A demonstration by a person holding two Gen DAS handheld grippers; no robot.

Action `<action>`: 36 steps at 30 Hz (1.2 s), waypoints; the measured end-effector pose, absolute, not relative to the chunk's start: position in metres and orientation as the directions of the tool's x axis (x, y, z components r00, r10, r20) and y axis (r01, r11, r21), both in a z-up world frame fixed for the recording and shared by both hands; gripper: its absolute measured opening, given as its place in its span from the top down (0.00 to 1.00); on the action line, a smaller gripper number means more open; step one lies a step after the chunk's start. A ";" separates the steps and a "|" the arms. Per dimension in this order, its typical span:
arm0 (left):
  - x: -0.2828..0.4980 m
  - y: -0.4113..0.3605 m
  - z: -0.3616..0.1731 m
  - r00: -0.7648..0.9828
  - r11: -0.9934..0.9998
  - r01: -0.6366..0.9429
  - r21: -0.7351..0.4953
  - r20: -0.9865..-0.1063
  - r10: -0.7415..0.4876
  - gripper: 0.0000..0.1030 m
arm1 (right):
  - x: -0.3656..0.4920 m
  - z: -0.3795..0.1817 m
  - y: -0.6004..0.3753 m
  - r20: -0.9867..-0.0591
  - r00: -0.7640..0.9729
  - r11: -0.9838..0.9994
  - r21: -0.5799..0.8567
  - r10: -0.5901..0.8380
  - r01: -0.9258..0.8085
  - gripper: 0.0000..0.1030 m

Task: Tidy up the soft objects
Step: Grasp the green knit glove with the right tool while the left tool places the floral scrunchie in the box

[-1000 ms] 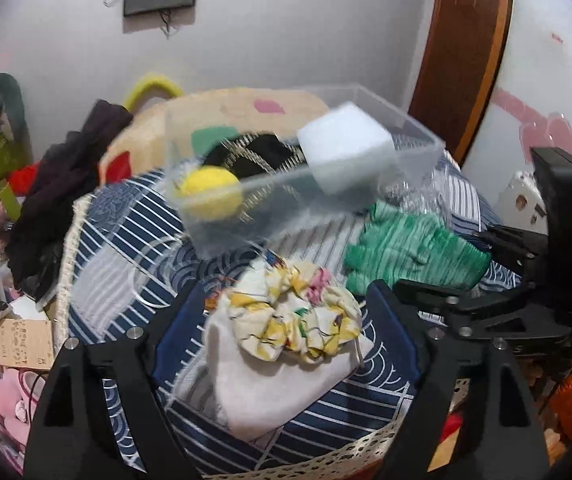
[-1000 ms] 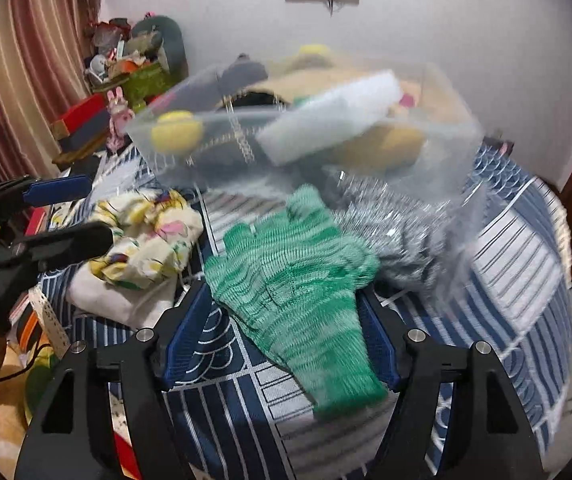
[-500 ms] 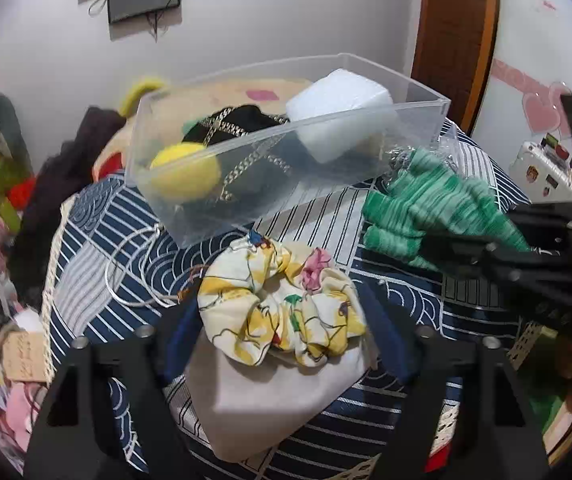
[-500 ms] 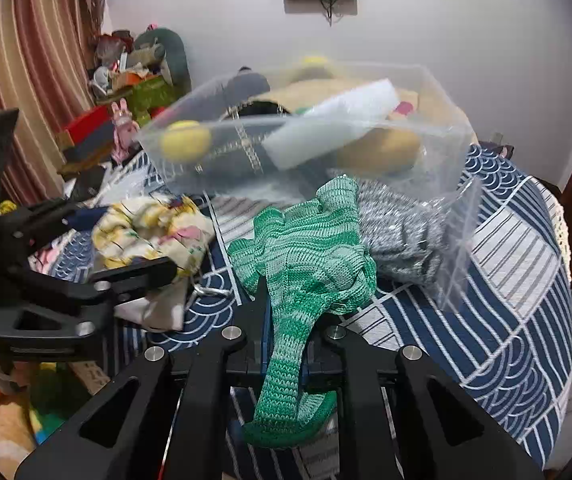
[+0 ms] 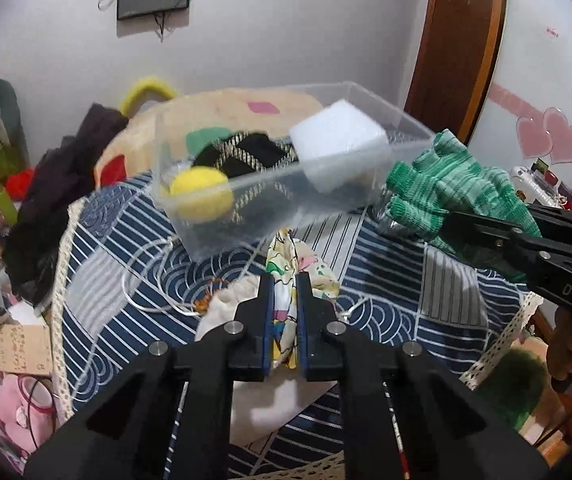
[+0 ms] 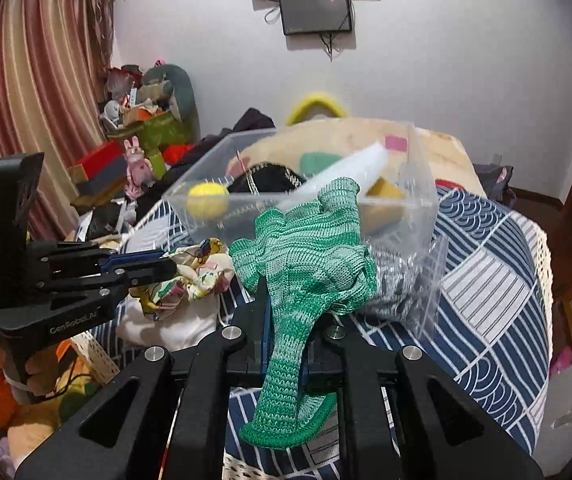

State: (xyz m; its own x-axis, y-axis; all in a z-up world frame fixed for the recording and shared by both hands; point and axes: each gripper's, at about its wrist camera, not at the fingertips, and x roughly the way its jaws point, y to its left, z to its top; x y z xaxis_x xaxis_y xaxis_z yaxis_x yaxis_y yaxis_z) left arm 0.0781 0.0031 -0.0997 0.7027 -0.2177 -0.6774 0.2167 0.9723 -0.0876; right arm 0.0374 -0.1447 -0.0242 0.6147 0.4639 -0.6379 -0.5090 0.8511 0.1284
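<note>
1. Left wrist view: the left gripper [image 5: 285,304] is pinched tight on the floral scrunchie [image 5: 286,280], which bunches up between and just ahead of its fingers, above a pale pouch [image 5: 229,308].
2. Right wrist view: the right gripper [image 6: 286,340] is clamped on the green knit glove [image 6: 306,264], cuff drooping below its fingers.
3. Both things look light, limp and compressible; a grip mid-bunch should hold without slipping.
4. Both grippers point forward toward the clear bin [image 6: 418,200] just ahead, the right one raised nearer its rim.

clear bin [image 5: 406,118] open-topped, sponge [image 5: 338,136] inside
</note>
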 end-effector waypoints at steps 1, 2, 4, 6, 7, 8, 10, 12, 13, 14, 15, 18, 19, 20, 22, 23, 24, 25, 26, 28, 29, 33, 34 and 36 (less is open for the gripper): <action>0.076 0.003 -0.097 0.709 0.973 0.217 -0.084 -0.671 -0.216 0.91 | 0.038 -0.021 -0.144 -0.630 0.618 0.849 0.132 0.471 -0.512 0.91; 0.074 0.002 -0.093 0.717 0.973 0.215 -0.078 -0.664 -0.212 0.91 | 0.038 -0.020 -0.146 -0.626 0.620 0.848 0.133 0.472 -0.512 0.91; 0.071 0.002 -0.087 0.728 0.973 0.219 -0.078 -0.651 -0.216 0.91 | 0.038 -0.015 -0.145 -0.611 0.633 0.848 0.128 0.476 -0.514 0.91; 0.070 0.004 -0.079 0.740 0.973 0.216 -0.083 -0.636 -0.218 0.91 | 0.039 -0.012 -0.144 -0.602 0.641 0.849 0.127 0.477 -0.513 0.91; 0.070 0.005 -0.076 0.744 0.972 0.217 -0.090 -0.630 -0.224 0.91 | 0.041 -0.009 -0.144 -0.594 0.647 0.849 0.126 0.479 -0.512 0.91; 0.071 0.006 -0.072 0.749 0.972 0.214 -0.097 -0.623 -0.227 0.91 | 0.042 -0.007 -0.144 -0.587 0.652 0.850 0.127 0.481 -0.512 0.91; 0.073 0.010 -0.064 0.757 0.971 0.211 -0.113 -0.610 -0.235 0.91 | 0.046 -0.002 -0.143 -0.570 0.662 0.849 0.131 0.486 -0.511 0.91; 0.076 0.013 -0.057 0.771 0.974 0.197 -0.111 -0.597 -0.224 0.91 | 0.050 0.002 -0.139 -0.556 0.671 0.849 0.129 0.490 -0.512 0.91; 0.077 0.015 -0.054 0.777 0.975 0.192 -0.113 -0.590 -0.221 0.91 | 0.053 0.004 -0.136 -0.549 0.677 0.849 0.126 0.491 -0.513 0.91; 0.080 0.017 -0.050 0.784 0.976 0.185 -0.114 -0.582 -0.217 0.91 | 0.057 0.006 -0.133 -0.540 0.683 0.849 0.125 0.492 -0.514 0.91; 0.080 0.018 -0.048 0.788 0.977 0.182 -0.114 -0.577 -0.214 0.91 | 0.060 0.008 -0.130 -0.536 0.684 0.847 0.125 0.496 -0.516 0.91; 0.089 0.024 -0.040 0.805 0.981 0.160 -0.107 -0.560 -0.193 0.91 | 0.071 0.009 -0.120 -0.530 0.686 0.845 0.119 0.498 -0.521 0.91; 0.093 0.027 -0.039 0.809 0.983 0.152 -0.107 -0.558 -0.186 0.91 | 0.076 0.008 -0.115 -0.530 0.685 0.843 0.119 0.500 -0.524 0.91; 0.099 0.029 -0.039 0.810 0.984 0.143 -0.109 -0.558 -0.179 0.91 | 0.081 0.007 -0.110 -0.533 0.681 0.842 0.120 0.502 -0.526 0.91; 0.109 0.032 -0.041 0.811 0.987 0.126 -0.104 -0.562 -0.163 0.91 | 0.087 0.004 -0.105 -0.538 0.678 0.842 0.121 0.500 -0.526 0.91; 0.116 0.034 -0.043 0.812 0.989 0.109 -0.098 -0.565 -0.146 0.91 | 0.091 0.003 -0.103 -0.541 0.676 0.843 0.125 0.501 -0.524 0.91; 0.120 0.034 -0.044 0.811 0.990 0.102 -0.099 -0.568 -0.140 0.91 | 0.095 0.000 -0.100 -0.549 0.665 0.839 0.136 0.506 -0.527 0.91; 0.126 0.036 -0.046 0.807 0.990 0.097 -0.106 -0.574 -0.140 0.91 | 0.100 -0.002 -0.098 -0.555 0.657 0.838 0.146 0.509 -0.526 0.91; 0.133 0.038 -0.048 0.805 0.989 0.091 -0.116 -0.577 -0.141 0.91 | 0.104 -0.004 -0.095 -0.562 0.653 0.839 0.150 0.508 -0.524 0.91; 0.142 0.039 -0.051 0.803 0.988 0.086 -0.127 -0.578 -0.144 0.91 | 0.110 -0.010 -0.091 -0.576 0.647 0.842 0.146 0.499 -0.519 0.91; 0.146 0.040 -0.052 0.802 0.988 0.083 -0.132 -0.579 -0.145 0.91 | 0.113 -0.014 -0.088 -0.586 0.639 0.841 0.147 0.498 -0.521 0.91; 0.159 0.038 -0.062 0.794 0.986 0.084 -0.143 -0.588 -0.153 0.91 | 0.123 -0.022 -0.084 -0.614 0.614 0.839 0.155 0.496 -0.522 0.91; 0.161 0.037 -0.064 0.792 0.986 0.083 -0.146 -0.591 -0.154 0.91 | 0.124 -0.023 -0.084 -0.619 0.617 0.843 0.147 0.487 -0.517 0.90; 0.165 0.035 -0.070 0.788 0.984 0.091 -0.150 -0.593 -0.163 0.91 | 0.125 -0.025 -0.083 -0.625 0.622 0.848 0.128 0.472 -0.514 0.90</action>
State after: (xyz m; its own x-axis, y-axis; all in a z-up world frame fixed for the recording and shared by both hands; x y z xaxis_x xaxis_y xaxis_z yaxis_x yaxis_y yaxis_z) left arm 0.1651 0.0348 -0.0699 0.7882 -0.1633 -0.5934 0.0910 0.9845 -0.1501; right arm 0.1246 -0.0825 -0.0247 0.6219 0.4715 -0.6252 -0.5143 0.8480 0.1279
